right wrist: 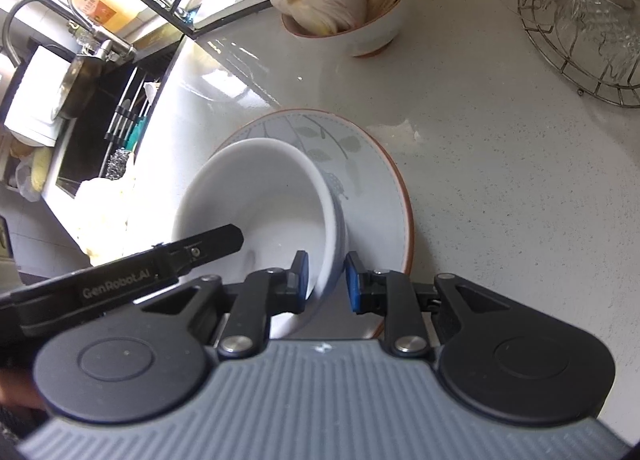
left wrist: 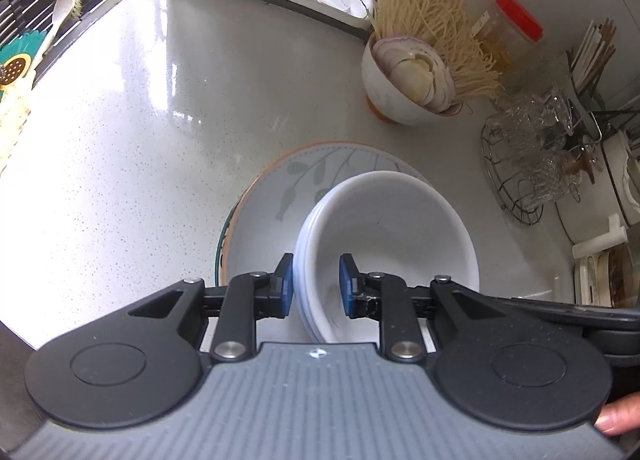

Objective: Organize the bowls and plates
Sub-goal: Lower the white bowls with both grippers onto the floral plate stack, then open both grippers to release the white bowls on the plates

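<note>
my left gripper (left wrist: 316,286) straddles the near rim of the white bowls (left wrist: 394,244), pads slack, not pinching. the stack sits nested on the leaf plate (left wrist: 280,184). my right gripper (right wrist: 326,284) straddles the opposite rim, one pad touching, likely for steadying.

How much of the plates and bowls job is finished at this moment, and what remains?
Done: the stack of white bowls sits on the leaf-pattern plate.
In hand: the left gripper and right gripper each straddle the stack's rim on opposite sides; whether the pads still press is unclear.
Left: the bowl with sliced onion stands apart on the counter, untouched.
</note>
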`<state>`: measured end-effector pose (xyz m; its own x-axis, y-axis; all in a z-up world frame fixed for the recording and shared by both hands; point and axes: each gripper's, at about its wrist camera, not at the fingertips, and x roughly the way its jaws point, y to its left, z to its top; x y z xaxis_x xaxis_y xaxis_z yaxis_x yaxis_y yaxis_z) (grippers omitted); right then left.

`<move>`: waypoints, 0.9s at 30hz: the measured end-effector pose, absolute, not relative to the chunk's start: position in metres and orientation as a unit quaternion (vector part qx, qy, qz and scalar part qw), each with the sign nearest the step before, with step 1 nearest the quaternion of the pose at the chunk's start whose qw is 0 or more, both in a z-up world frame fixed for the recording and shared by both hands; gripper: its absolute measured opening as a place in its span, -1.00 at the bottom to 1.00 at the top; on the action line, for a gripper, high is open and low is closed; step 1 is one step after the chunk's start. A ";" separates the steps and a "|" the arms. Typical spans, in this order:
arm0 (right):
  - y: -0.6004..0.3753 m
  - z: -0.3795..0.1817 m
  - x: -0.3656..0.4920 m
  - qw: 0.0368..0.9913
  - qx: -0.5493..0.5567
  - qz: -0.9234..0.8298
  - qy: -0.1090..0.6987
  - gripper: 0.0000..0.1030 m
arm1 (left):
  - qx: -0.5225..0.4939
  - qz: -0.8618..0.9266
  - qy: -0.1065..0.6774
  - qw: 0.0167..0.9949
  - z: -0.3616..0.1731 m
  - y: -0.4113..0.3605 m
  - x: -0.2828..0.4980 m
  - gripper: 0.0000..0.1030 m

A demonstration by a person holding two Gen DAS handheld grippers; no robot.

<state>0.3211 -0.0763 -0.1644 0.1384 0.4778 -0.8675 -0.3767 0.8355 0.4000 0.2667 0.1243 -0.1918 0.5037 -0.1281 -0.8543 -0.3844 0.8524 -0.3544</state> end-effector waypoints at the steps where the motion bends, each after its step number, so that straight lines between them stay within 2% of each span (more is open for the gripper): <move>1: -0.077 -0.163 0.321 0.755 0.046 0.282 0.590 -0.53 | -0.260 0.079 0.491 0.828 -0.191 0.125 0.267 -0.32; 2: -0.077 -0.161 0.320 0.757 0.047 0.280 0.588 -0.53 | -0.257 0.081 0.488 0.830 -0.189 0.125 0.266 -0.10; 3: -0.078 -0.159 0.319 0.759 0.046 0.279 0.586 -0.53 | -0.252 0.082 0.482 0.835 -0.186 0.126 0.264 -0.01; 11: -0.076 -0.140 0.302 0.787 0.045 0.266 0.555 -0.53 | -0.231 0.069 0.449 0.861 -0.154 0.137 0.246 0.01; 27: -0.068 -0.066 0.219 0.874 0.094 0.196 0.435 -0.52 | -0.169 -0.018 0.404 0.899 -0.080 0.164 0.192 0.01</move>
